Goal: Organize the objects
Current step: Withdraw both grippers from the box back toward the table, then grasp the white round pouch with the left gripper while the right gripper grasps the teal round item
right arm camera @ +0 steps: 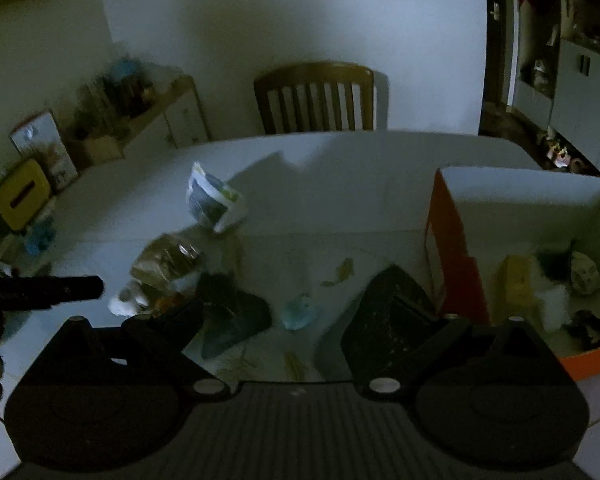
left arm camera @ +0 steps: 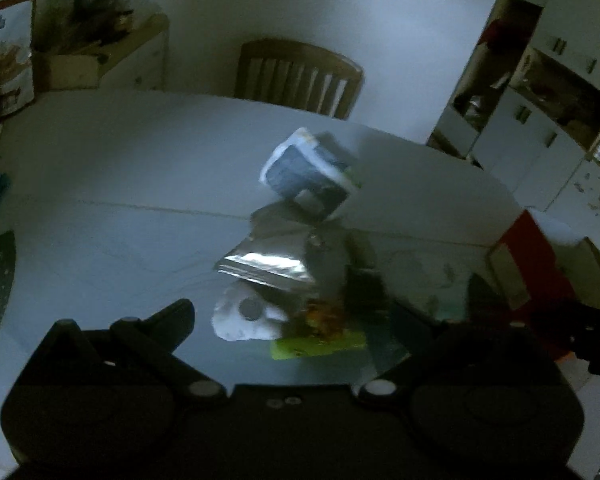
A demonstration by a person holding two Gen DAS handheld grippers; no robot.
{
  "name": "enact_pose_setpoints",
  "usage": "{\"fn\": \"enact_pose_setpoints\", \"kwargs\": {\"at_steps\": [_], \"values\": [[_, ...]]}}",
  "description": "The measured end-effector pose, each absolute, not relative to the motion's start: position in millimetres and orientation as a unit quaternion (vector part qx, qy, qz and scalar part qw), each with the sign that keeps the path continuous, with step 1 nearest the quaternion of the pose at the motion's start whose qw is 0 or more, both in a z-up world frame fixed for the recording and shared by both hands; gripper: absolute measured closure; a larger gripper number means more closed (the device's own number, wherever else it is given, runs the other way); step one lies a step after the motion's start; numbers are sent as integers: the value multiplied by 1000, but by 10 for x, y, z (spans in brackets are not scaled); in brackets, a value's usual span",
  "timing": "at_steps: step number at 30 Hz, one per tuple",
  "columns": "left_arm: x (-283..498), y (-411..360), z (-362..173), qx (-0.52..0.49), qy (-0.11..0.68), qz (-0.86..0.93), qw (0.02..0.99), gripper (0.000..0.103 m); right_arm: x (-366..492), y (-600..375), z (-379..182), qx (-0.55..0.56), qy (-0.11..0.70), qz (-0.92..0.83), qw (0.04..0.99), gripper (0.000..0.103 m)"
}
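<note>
My left fingers (left arm camera: pixel 296 316) spread wide, nothing held, over pile on table (left arm camera: pixel 120 168): silver pouch (left arm camera: pixel 266 266), white toy (left arm camera: pixel 244 318), blue-white packet (left arm camera: pixel 308 172) w/ it. My right fingers (right arm camera: pixel 300 312) wide, empty. Orange-white box (right arm camera: pixel 452 248) at right, items inside.

The right gripper (right arm camera: pixel 300 308) hangs over the table's (right arm camera: pixel 380 184) near edge, its 2 fingers (right arm camera: pixel 388 320) spread wide with nothing between them. An orange box (right arm camera: pixel 452 248) sits at the right edge, holding a yellow item (right arm camera: pixel 512 284) and white fluff (right arm camera: pixel 556 300). Toward the left edge lie a tilted white-and-blue pouch (right arm camera: pixel 214 200), a foil bag (right arm camera: pixel 168 260) just nearer and a white toy (right arm camera: pixel 128 300). A small blue thing (right arm camera: pixel 298 312) lies between the fingers' tips. A chair (right arm camera: pixel 316 96) stands at the far edge. The left gripper's finger (right arm camera: pixel 52 290) pokes in from the left.
</note>
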State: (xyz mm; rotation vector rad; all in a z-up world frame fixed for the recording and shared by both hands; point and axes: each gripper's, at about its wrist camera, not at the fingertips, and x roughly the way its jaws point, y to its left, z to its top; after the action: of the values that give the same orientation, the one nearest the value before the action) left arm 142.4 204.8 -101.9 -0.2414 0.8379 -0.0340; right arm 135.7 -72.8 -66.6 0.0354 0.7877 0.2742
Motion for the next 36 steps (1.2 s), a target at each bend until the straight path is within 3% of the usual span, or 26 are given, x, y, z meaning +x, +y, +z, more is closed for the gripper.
{"fn": "enact_pose_setpoints", "kwargs": {"at_steps": [10, 20, 30, 36], "values": [[1629, 2229, -1403, -103, 451, 6, 887, 0, 1705, -600, -1100, 3, 422, 111, 900, 3], [1728, 2186, -1557, -74, 445, 1, 893, 2, 1918, -486, -1370, -20, 439, 113, 891, 4], [1824, 2089, -1667, -59, 448, -12, 892, 17, 2059, -396, -1499, -34, 454, 125, 882, 9], [1823, 2073, -1685, -59, 438, -10, 897, 30, 2116, -372, -1549, -40, 462, 126, 877, 21]]}}
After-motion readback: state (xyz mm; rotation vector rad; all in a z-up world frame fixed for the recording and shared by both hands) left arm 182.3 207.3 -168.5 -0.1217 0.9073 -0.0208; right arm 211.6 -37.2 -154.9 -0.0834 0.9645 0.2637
